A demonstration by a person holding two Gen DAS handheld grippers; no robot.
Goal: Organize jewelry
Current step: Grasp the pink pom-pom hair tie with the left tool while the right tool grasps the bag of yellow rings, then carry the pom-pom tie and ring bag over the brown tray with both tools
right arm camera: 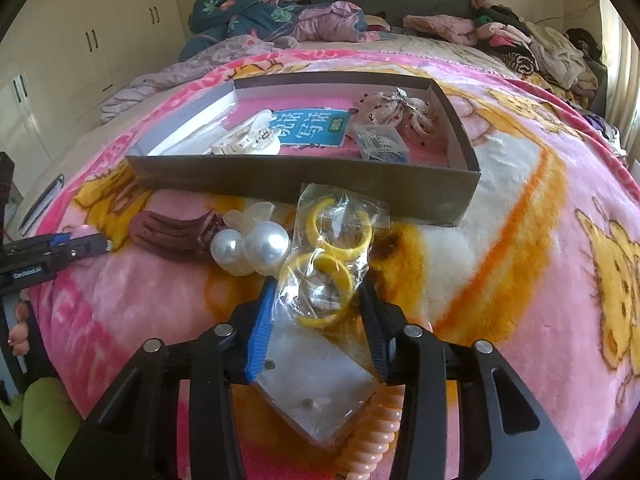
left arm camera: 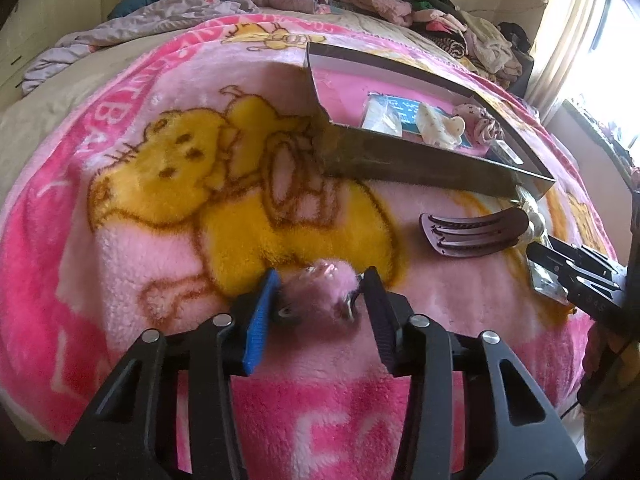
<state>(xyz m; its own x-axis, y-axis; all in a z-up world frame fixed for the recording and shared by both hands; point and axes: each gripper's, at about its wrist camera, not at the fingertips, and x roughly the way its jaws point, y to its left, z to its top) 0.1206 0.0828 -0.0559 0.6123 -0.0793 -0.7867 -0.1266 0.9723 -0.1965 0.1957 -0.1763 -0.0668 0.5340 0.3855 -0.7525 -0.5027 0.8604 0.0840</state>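
Note:
My left gripper (left arm camera: 320, 280) is closed around a fluffy pink hair clip (left arm camera: 320, 292) just above the blanket. My right gripper (right arm camera: 318, 288) straddles a clear plastic bag with yellow rings (right arm camera: 330, 256); its fingers sit at the bag's sides, and I cannot tell whether they press it. A grey cardboard box (right arm camera: 304, 178) holds a white claw clip (right arm camera: 248, 142), a blue card, a small clear case (right arm camera: 382, 142) and a floral scrunchie (right arm camera: 394, 110). A brown claw clip (right arm camera: 172, 236) and a pearl clip (right arm camera: 256, 246) lie in front of the box.
A clear flat packet (right arm camera: 316, 392) and a peach spiral hair tie (right arm camera: 372, 440) lie under my right gripper. The pink cartoon blanket (left arm camera: 140, 216) covers the bed. Clothes are piled at the headboard (right arm camera: 500, 36). Cupboards stand on the left.

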